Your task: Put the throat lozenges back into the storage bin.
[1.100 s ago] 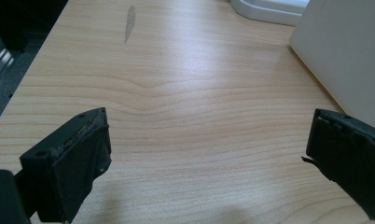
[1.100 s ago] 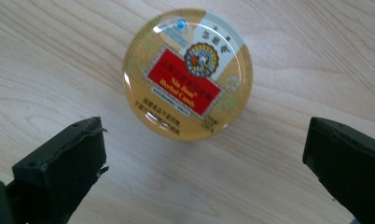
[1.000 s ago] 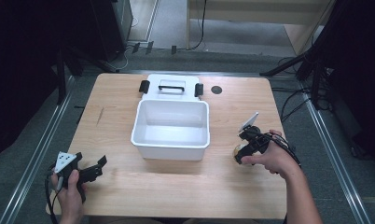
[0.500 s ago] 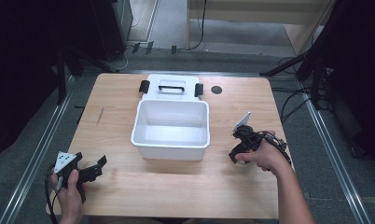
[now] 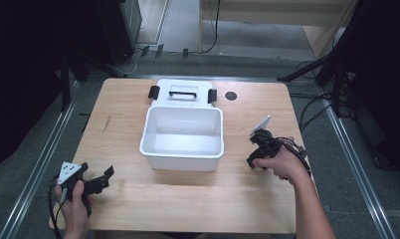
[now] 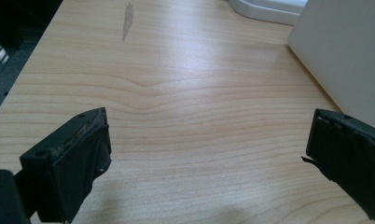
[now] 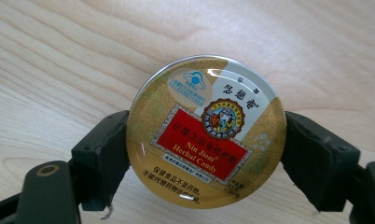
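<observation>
A round gold tin (image 7: 206, 121) with a red label reading Herbal Candy sits between the two black jaws of my right gripper (image 7: 206, 156), which is shut on its rim just above the wooden table (image 7: 59, 70). In the high view the right gripper (image 5: 255, 158) is right of the white bin (image 5: 183, 149), tilted down, and the hand hides the tin. At the table's front left corner my left gripper (image 5: 106, 178) rests low. Its jaws (image 6: 209, 140) stand wide apart over bare wood, holding nothing.
The empty white bin stands mid-table, and its side wall (image 6: 344, 51) is close to the left gripper's right jaw. A white lid (image 5: 182, 92) with black latches lies behind the bin. A small black disc (image 5: 231, 95) lies at the back right.
The right hand has carried the tin a little forward and left toward the bin, turning so the tin no longer faces the high camera. The left gripper has stayed put.
</observation>
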The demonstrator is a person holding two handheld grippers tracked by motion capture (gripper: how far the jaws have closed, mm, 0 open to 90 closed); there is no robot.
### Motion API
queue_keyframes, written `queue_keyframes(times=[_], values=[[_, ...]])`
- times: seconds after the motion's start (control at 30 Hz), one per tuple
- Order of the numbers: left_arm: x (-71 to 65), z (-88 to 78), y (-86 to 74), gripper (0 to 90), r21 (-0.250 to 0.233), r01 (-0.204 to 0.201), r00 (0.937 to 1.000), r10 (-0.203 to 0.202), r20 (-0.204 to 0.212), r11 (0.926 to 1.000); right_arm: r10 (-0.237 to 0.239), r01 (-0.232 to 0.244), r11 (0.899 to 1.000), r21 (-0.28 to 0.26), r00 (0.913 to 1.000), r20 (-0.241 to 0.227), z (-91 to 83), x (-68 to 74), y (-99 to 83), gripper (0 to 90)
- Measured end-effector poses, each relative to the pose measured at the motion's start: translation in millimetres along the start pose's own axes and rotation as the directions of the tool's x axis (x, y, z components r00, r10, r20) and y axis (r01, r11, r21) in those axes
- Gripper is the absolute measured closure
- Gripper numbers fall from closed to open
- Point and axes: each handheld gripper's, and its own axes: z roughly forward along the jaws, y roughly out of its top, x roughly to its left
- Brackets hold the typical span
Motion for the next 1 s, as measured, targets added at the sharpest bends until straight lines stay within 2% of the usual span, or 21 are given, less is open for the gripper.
queue_keyframes(times=[0.2, 0.23, 0.27, 0.3, 0.47, 0.5, 0.57, 0.6, 0.83, 1.0], values=[[-0.1, 0.0, 0.0, 0.2, 0.001, -0.001, 1.0000, 0.001, -0.002, 1.0000, -0.016, 0.016, 0.999, -0.034, 0.9999, -0.002, -26.7, 1.0, 6.8, 20.7], [0.0, 0.0, 0.0, 0.2, 0.000, 0.000, 1.0000, 0.000, -0.001, 1.0000, -0.023, 0.023, 0.999, -0.046, 0.9997, -0.004, -36.5, 2.5, 10.8, 20.7], [0.0, 0.0, 0.0, 0.2, 0.000, 0.000, 1.0000, 0.000, -0.001, 1.0000, -0.023, 0.023, 0.999, -0.046, 0.9997, -0.004, -36.5, 2.5, 10.8, 20.7], [0.0, 0.0, 0.0, 0.2, 0.001, 0.000, 1.0000, 0.000, 0.000, 1.0000, -0.033, 0.032, 0.998, -0.057, 0.9995, -0.004, -46.3, 4.4, 15.3, 20.8], [0.0, 0.1, 0.1, 0.2, 0.002, -0.001, 1.0000, 0.001, -0.001, 1.0000, -0.059, 0.059, 0.996, -0.069, 0.9982, -0.002, -64.0, 9.2, 24.6, 20.8], [0.0, 0.2, 0.0, 0.2, 0.001, 0.000, 1.0000, 0.000, -0.001, 1.0000, -0.067, 0.067, 0.995, -0.077, 0.9978, 0.002, -74.0, 12.4, 30.4, 20.8], [0.1, 0.1, 0.1, 0.2, 0.002, -0.001, 1.0000, 0.001, 0.000, 1.0000, -0.072, 0.072, 0.994, -0.081, 0.9974, 0.005, -77.0, 13.3, 32.2, 20.7], [0.1, 0.1, 0.0, 0.2, 0.001, 0.000, 1.0000, 0.000, 0.000, 1.0000, -0.082, 0.082, 0.993, -0.089, 0.9966, 0.005, -85.5, 16.8, 37.6, 20.8], [0.0, 0.2, 0.1, 0.2, 0.001, 0.001, 1.0000, -0.001, 0.001, 1.0000, -0.114, 0.113, 0.988, -0.106, 0.9935, 0.004, -104.5, 29.7, 51.5, 20.8], [0.0, 0.5, 0.2, 0.2, 0.001, 0.002, 1.0000, -0.002, 0.000, 1.0000, -0.119, 0.118, 0.987, -0.112, 0.9929, 0.004, -112.6, 36.6, 58.8, 20.8]])
